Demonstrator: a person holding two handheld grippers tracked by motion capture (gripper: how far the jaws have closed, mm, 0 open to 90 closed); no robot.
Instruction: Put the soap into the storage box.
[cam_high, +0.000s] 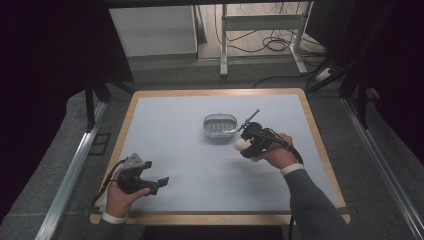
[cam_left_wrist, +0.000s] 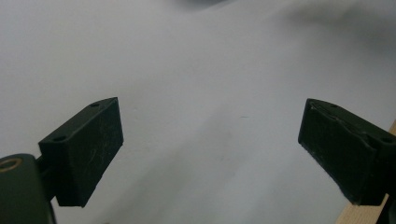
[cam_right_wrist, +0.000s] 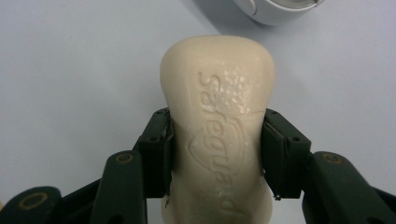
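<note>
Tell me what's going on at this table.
A person works two hand-held tools over a pale blue mat. The right tool is clamped on a cream soap bar, held close beside a small white soap dish. The left tool is open with nothing between its jaws, near the table's front-left corner.

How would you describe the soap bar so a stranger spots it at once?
Start at the pale blue table, then find the metal soap dish near its middle. Just right of it, the right gripper clamps a cream soap bar with embossed lettering.
</note>
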